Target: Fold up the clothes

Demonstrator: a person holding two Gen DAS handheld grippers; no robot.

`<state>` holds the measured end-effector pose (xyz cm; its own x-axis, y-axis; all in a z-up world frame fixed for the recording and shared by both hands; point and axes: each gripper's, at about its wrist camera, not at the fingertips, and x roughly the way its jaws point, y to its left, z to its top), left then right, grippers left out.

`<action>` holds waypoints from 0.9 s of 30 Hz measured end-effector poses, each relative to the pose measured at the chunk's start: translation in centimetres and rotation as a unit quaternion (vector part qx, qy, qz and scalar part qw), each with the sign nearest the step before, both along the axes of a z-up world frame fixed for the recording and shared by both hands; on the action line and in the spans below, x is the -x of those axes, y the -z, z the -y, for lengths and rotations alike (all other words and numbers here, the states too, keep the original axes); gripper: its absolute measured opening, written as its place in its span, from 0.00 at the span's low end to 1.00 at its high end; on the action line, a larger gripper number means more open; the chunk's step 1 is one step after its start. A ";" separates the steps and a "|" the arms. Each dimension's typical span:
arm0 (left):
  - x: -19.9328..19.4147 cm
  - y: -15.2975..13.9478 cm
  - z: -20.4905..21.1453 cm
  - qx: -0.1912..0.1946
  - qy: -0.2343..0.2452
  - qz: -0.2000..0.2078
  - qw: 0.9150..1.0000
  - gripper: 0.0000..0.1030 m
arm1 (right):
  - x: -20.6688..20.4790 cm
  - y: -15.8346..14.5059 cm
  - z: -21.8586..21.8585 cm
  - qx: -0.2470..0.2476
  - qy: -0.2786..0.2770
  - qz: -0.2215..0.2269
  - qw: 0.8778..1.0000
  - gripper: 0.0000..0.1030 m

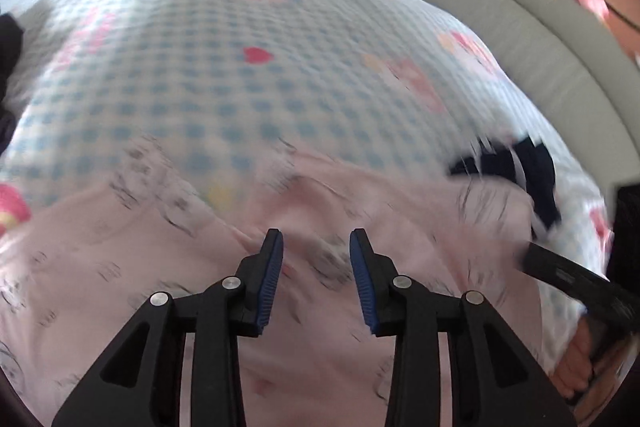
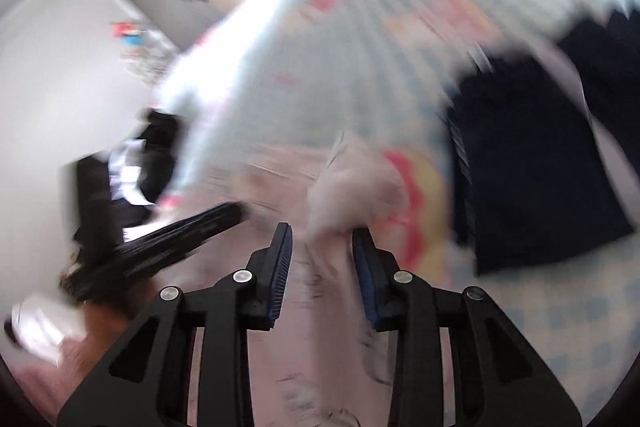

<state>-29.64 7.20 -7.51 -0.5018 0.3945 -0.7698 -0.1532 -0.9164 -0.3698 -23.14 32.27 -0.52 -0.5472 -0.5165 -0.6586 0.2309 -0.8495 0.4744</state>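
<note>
On the blue-checked quilted bedspread (image 1: pixel 224 75), the soft pink printed garment (image 1: pixel 120 267) lies rumpled; left gripper (image 1: pixel 316 243) fingers parted, empty; right gripper (image 2: pixel 322 237) fingers' hold on bunched cloth unclear.

A home bedroom: a bed under a blue-checked cartoon sheet (image 1: pixel 224 75), padded grey headboard (image 1: pixel 532 39) alongside.

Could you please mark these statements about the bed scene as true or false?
1. The pink garment lies on a blue-checked bedsheet. True.
2. The left tool has its jaws pressed fully together. False: a gap shows between them, with pink cloth behind.
3. A dark navy garment lies on the bed. True.
4. The bedsheet is plain green. False: it is blue and white checked with pink prints.
5. A bunch of pink cloth rises by the right tool. True.
</note>
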 end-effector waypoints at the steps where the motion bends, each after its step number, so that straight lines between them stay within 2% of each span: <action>1: 0.1 -0.1 -0.1 -0.004 0.004 0.004 1.000 0.36 | -0.4 -1.2 0.7 -0.020 -0.022 -0.021 0.999 0.32; 3: -0.3 -0.5 -0.8 -0.019 0.020 0.006 1.000 0.36 | -0.8 -2.2 1.9 -0.040 -0.064 -0.034 0.997 0.32; 4: -1.1 -0.9 -1.4 -0.034 0.034 0.001 0.999 0.36 | -0.7 -2.3 2.2 -0.034 -0.078 -0.031 0.996 0.32; 6: -2.7 -1.9 -3.0 -0.047 0.052 -0.019 0.997 0.36 | -0.2 -1.4 2.1 -0.044 -0.056 -0.011 0.997 0.32; 8: -3.6 -2.3 -4.7 -0.038 0.064 -0.027 0.997 0.36 | 0.1 -0.4 1.7 -0.063 -0.023 0.008 0.998 0.32; 11: -3.8 -1.9 -5.7 0.014 0.042 -0.031 0.999 0.36 | 0.0 0.6 0.9 -0.077 0.005 0.026 0.997 0.33; 13: -3.5 -1.6 -4.3 0.005 0.023 -0.020 1.000 0.36 | -0.6 0.3 1.1 -0.059 -0.031 0.027 0.997 0.48; 14: -3.5 -1.4 -3.5 -0.004 0.014 -0.015 1.000 0.36 | -0.9 0.1 1.7 -0.064 -0.055 0.022 0.996 0.58; 15: -3.4 -1.3 -2.7 -0.006 0.005 -0.010 1.000 0.36 | -1.0 0.1 2.6 -0.077 -0.078 0.016 0.994 0.60; 17: -3.1 -1.1 -1.5 0.018 -0.015 -0.009 1.000 0.36 | -0.6 0.7 5.0 -0.118 -0.110 0.009 0.987 0.59; 19: -2.6 -0.9 -0.7 0.032 -0.022 -0.008 0.999 0.36 | 0.8 2.4 6.3 -0.128 -0.117 0.027 0.984 0.59; 21: -2.1 -0.7 0.0 0.040 -0.026 -0.006 0.999 0.37 | 2.0 4.0 6.7 -0.159 -0.096 0.054 0.981 0.07; 25: -1.0 -0.6 0.3 0.068 -0.006 -0.020 0.997 0.41 | 0.9 1.5 3.1 -0.160 0.001 0.007 0.987 0.04; 27: 0.1 -0.2 0.5 0.071 0.000 -0.020 0.997 0.43 | 0.5 0.3 0.3 -0.163 0.055 -0.011 0.985 0.04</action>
<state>-29.79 6.73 -7.31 -0.5331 0.2822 -0.7976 -0.1645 -0.9593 -0.2294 -23.59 31.98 -0.81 -0.6037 -0.2156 -0.7675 0.1360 -0.9765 0.1673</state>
